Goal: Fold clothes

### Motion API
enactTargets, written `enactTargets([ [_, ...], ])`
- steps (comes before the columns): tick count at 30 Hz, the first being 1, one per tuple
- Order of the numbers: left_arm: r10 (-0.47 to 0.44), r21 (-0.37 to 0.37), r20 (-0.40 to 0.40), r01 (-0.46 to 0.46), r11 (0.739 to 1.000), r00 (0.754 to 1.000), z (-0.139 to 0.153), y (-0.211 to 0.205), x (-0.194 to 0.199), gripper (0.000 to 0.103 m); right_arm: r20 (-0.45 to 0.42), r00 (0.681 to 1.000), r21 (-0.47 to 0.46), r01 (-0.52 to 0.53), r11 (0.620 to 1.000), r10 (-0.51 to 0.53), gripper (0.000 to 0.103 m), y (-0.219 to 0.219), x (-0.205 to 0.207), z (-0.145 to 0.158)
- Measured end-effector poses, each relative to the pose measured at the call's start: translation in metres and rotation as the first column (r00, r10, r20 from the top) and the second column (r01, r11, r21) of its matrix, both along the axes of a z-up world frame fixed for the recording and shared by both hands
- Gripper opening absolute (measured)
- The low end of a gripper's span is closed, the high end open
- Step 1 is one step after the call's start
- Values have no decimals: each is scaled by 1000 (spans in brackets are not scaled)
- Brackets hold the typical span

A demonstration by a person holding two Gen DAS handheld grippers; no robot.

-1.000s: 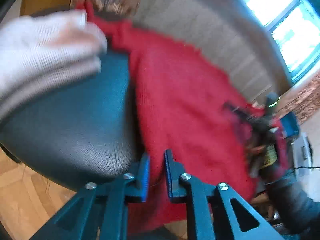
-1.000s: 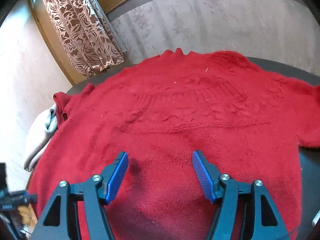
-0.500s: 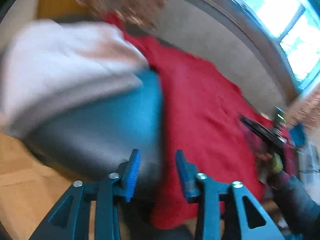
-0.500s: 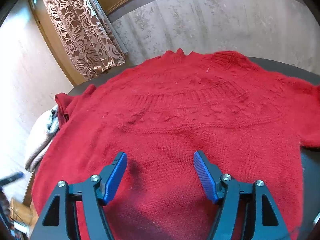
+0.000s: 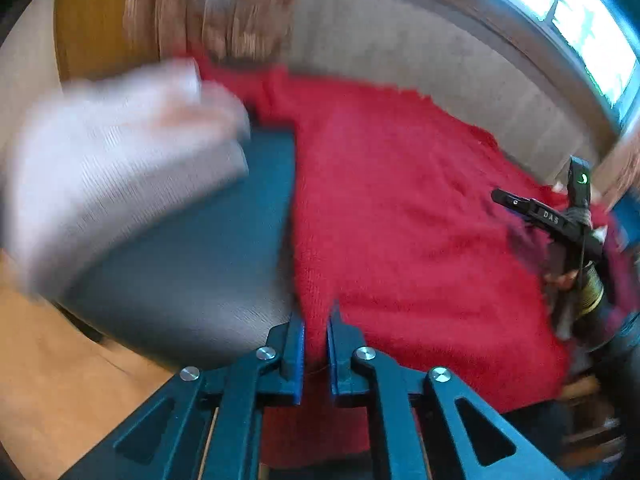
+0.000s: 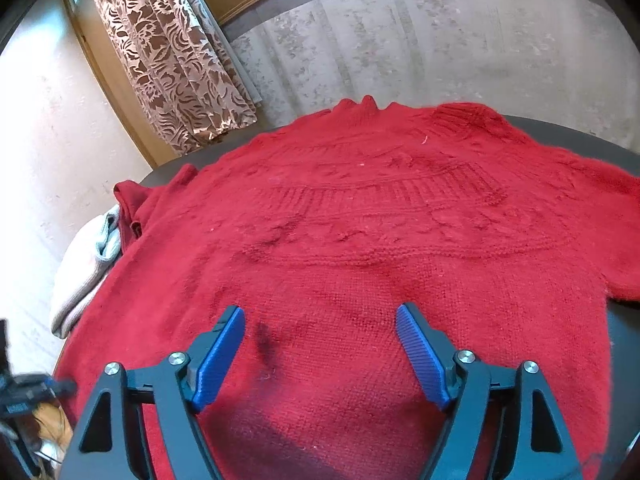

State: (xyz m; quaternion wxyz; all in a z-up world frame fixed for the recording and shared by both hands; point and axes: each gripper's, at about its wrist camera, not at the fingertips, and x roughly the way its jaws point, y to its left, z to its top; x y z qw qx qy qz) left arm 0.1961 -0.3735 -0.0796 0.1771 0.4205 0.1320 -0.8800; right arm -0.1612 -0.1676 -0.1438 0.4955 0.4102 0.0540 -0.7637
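Left wrist: left claw pinches red sweater's edge.

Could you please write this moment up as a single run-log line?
step: grasping hem | left gripper: shut on red knitted sweater edge | right gripper: jaws opening, nothing between, above sweater | folded white garment: beside sweater

Dark table, red sweater, white garment

sweater: red knit, patterned ribbed yoke
pose: spread flat, neckline at far edge, sleeves out to both sides
place: on dark round table, covers most of it
hem edge: pinched up
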Motion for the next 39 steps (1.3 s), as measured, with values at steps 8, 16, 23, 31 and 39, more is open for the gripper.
enactTargets([
  [8, -5, 253, -73, 23, 967, 997, 22, -29, 43, 30, 14, 1000, -16, 0, 1000, 0, 80, 2, -1, 0],
  [16, 175, 160, 54, -182, 970, 983, -38, -74, 17, 29, 15, 1000, -17, -3, 1000, 3, 80, 2, -2, -1],
  [23, 133, 56, 139, -142, 988, 981, -72, -62, -15, 24, 9, 1000, -10, -8, 1000, 8, 81, 1, -2, 0],
  [31, 196, 32, 137, -202, 979, 971, -56, -56, -4, 17, -13, 999, 3, -33, 999, 33, 89, -1, 2, 1],
  [39, 27, 31, -71, -25, 999, 997, -11, -25, -79, 23, -90, 995, 64, -35, 997, 40, 89, 16, 21, 14],
])
